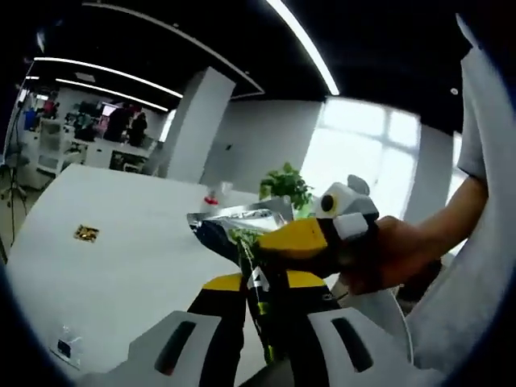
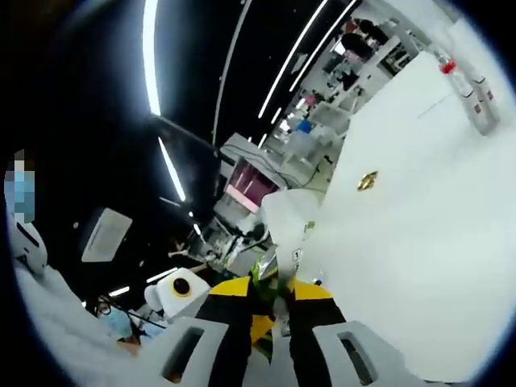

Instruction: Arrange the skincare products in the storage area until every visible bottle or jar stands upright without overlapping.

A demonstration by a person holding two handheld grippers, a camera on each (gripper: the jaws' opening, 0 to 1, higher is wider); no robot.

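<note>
Both grippers clamp crinkly foil pouch; white tabletop

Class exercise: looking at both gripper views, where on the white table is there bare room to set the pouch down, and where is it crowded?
Free: the wide white table between the small gold packet and the red-capped bottle. In the right gripper view, the stretch below the packet also lies bare. Crowded: around the silver pouch, which both the left gripper and right gripper clamp.
</note>
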